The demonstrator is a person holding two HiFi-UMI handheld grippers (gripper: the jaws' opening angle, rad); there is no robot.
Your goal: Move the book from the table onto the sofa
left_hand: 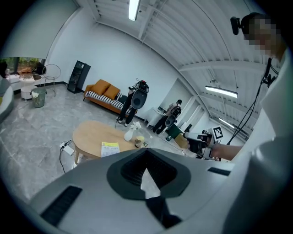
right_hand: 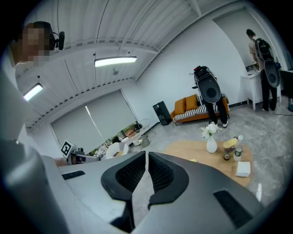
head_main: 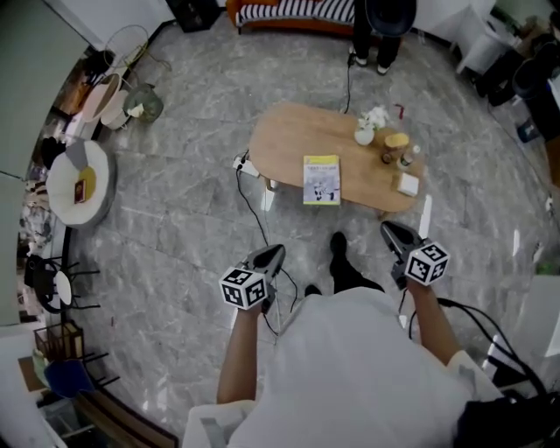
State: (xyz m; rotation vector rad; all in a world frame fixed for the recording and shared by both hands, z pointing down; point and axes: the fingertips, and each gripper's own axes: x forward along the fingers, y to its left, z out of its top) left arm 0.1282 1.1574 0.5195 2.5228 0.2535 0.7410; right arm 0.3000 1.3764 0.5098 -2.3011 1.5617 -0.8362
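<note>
A book [head_main: 321,179] with a yellow and white cover lies flat on the oval wooden table [head_main: 289,140], near its front edge; the left gripper view also shows the book [left_hand: 110,148]. The orange sofa [head_main: 293,16] with a striped cushion stands at the far end of the room, and appears as the sofa [left_hand: 106,97] and the sofa [right_hand: 198,109] in the gripper views. My left gripper [head_main: 273,255] and right gripper [head_main: 394,234] hover over the floor short of the table, both shut and empty.
On the table stand a white vase with flowers [head_main: 367,128], a jar [head_main: 393,147], a small bottle [head_main: 406,157] and a white box [head_main: 408,184]. A person [head_main: 381,26] stands by the sofa. A cable and power strip [head_main: 246,164] lie left of the table. A round white table [head_main: 80,182] is at left.
</note>
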